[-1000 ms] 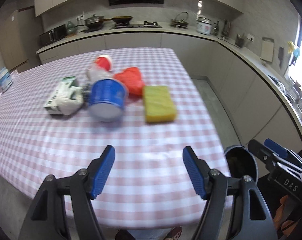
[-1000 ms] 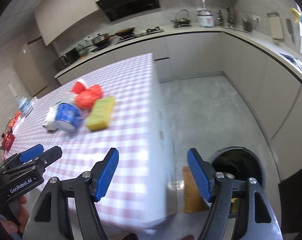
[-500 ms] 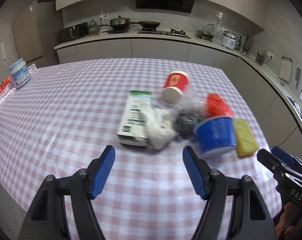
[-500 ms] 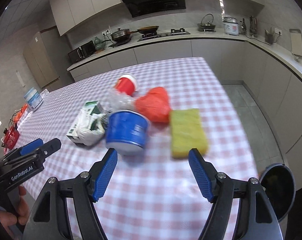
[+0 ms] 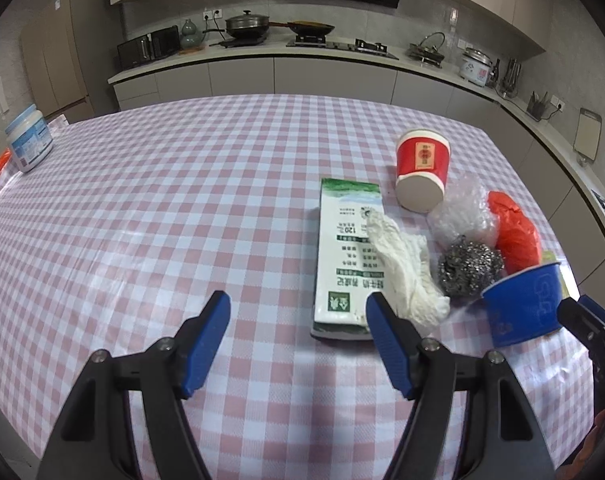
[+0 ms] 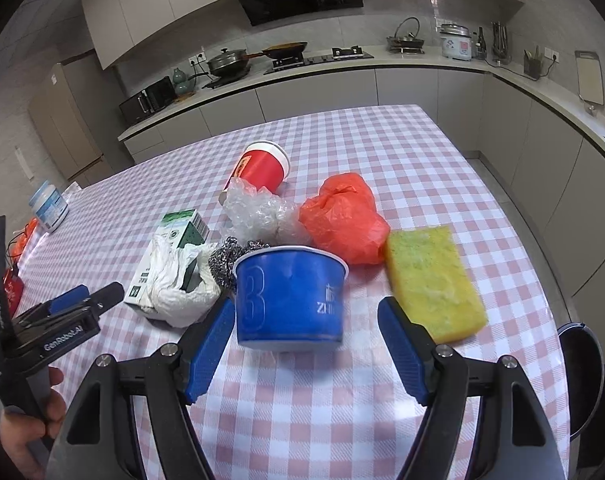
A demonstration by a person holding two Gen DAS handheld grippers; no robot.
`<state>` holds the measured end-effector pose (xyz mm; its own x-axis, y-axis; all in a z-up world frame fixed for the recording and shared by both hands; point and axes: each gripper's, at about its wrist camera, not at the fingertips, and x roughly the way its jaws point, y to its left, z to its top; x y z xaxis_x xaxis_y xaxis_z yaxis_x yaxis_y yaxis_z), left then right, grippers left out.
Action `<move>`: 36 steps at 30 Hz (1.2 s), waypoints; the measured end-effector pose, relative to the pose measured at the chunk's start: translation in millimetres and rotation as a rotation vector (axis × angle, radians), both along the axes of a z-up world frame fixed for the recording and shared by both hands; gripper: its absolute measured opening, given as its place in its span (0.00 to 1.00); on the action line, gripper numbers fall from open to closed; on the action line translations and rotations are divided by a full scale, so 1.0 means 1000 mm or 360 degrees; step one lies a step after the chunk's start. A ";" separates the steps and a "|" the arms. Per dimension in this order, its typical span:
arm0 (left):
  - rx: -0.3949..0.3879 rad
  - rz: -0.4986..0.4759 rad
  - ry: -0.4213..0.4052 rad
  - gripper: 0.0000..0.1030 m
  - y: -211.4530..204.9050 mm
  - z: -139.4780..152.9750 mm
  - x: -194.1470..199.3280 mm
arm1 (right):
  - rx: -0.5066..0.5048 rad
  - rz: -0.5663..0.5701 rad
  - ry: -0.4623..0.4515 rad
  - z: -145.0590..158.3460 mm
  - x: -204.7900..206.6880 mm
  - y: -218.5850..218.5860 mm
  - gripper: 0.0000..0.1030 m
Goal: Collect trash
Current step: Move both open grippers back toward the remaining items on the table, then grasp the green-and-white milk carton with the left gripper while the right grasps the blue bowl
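Bench [image 5: 150, 208] under checked cloth: wide bare area left of pile, right edge just beyond sponge [image 6: 432, 280], bin [image 6: 580, 376] on floor below that edge. Trash clustered right of centre: carton [image 5: 346, 256], crumpled tissue [image 5: 402, 268], steel scourer [image 5: 468, 268], red cup [image 5: 422, 168] on its side, clear wrap [image 6: 258, 212], red bag [image 6: 344, 218], blue bowl [image 6: 290, 296]. Left tool [image 5: 298, 340] open, empty, near carton's end. Right tool [image 6: 306, 344] open, empty, straddling blue bowl without contact. Versus half a second ago: pile nearer in both views, bowl now between right tool's fingers.
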<state>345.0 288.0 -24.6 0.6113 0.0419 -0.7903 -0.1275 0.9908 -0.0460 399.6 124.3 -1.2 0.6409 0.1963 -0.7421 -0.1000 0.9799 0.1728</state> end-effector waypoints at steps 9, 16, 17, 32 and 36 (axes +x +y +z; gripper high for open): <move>-0.0036 -0.0106 0.0047 0.72 -0.012 -0.011 0.021 | 0.0008 -0.0039 0.0042 -0.008 0.018 0.001 0.74; -0.0047 -0.0162 0.0081 0.75 -0.024 -0.015 0.033 | 0.0012 -0.0028 0.0070 -0.014 0.024 0.005 0.74; -0.0037 -0.0164 0.0094 0.75 -0.025 -0.017 0.035 | 0.0012 -0.0028 0.0073 -0.015 0.025 0.006 0.74; -0.0131 -0.0130 0.0129 0.55 -0.015 -0.033 0.040 | 0.0059 0.0063 0.0114 -0.027 0.026 0.019 0.74; -0.0147 -0.0102 0.0089 0.54 -0.010 -0.027 0.033 | 0.0083 0.0090 0.0104 -0.028 0.024 0.019 0.73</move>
